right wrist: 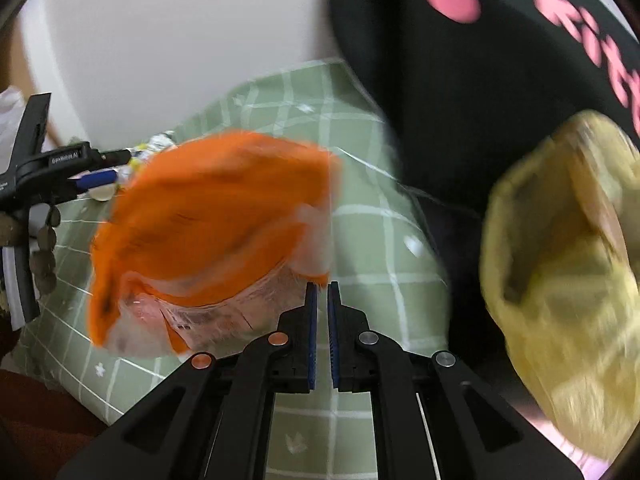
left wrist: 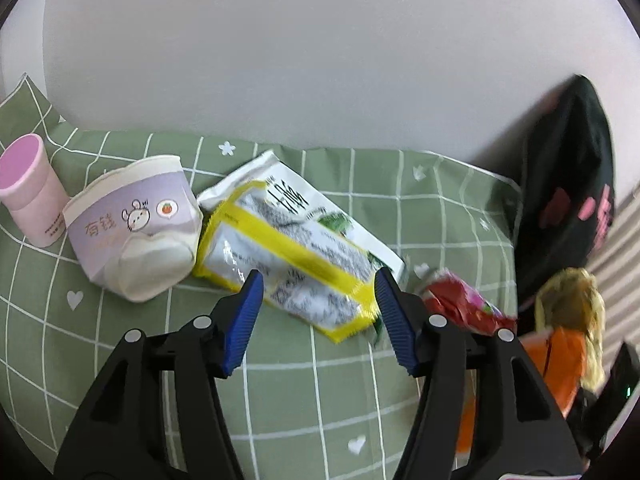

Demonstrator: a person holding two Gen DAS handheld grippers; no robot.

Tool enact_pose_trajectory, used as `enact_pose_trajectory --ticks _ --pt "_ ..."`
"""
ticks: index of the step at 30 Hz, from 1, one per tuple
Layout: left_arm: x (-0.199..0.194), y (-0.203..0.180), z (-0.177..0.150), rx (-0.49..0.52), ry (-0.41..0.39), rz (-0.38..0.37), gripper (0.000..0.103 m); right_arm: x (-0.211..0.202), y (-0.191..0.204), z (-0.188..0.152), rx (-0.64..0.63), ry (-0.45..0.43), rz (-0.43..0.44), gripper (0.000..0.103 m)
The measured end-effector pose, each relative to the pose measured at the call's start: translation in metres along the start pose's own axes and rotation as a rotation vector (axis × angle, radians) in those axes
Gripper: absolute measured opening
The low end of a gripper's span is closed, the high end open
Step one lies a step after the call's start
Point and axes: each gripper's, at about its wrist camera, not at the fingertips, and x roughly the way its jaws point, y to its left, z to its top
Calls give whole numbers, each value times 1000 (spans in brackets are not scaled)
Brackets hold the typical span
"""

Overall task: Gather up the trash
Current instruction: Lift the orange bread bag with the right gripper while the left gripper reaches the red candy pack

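Note:
In the left wrist view my left gripper [left wrist: 319,280] is open, its blue pads either side of a yellow-edged silver snack wrapper [left wrist: 288,264] lying on the green checked cloth [left wrist: 304,392]. A white packet [left wrist: 296,196] lies under it, a crushed purple paper cup [left wrist: 136,224] to its left, a red wrapper [left wrist: 460,304] to its right. In the right wrist view my right gripper [right wrist: 322,286] is shut on the edge of an orange plastic bag [right wrist: 208,220], held blurred above the cloth [right wrist: 376,232].
A pink tumbler [left wrist: 30,188] stands at the far left. A black bag with pink print [right wrist: 480,80] hangs at the right, a yellow bag [right wrist: 568,272] in front of it. A white wall is behind. The left gripper's body [right wrist: 52,172] shows at the left.

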Motion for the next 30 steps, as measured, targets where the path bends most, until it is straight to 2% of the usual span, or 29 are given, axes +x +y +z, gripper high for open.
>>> enact_pose_trajectory --ticks 3,7,8,10,12,16,19,21,25,28,30 --pt "10 1 5 -11 3 51 55 -5 -11 -6 31 2 19 7" --pt "18 -1 3 16 34 55 55 -17 -12 -4 46 -41 73 8" --pt "18 -2 2 28 38 52 55 -18 -11 -2 48 -53 87 11" --pt "16 -7 -2 68 36 42 55 -24 -6 4 42 -88 133 38" --pt "9 -14 -4 103 22 18 55 -26 0 9 26 -105 170 39" --pt "-7 -24 -6 160 3 -97 55 -22 13 18 -15 -105 184 39" --pt "-18 -27 -4 183 -19 -117 55 -12 23 24 -35 -85 217 46" --pt "-24 -24 -2 167 -20 -143 55 0 31 28 -48 -69 211 49" --pt "-34 -25 -1 197 -34 -115 55 9 30 34 -3 -102 162 52" --pt "-42 -22 -3 215 -36 -106 55 7 21 25 14 -121 100 53" --pt "-45 -18 -7 215 -30 -104 55 9 10 16 56 -111 107 53"
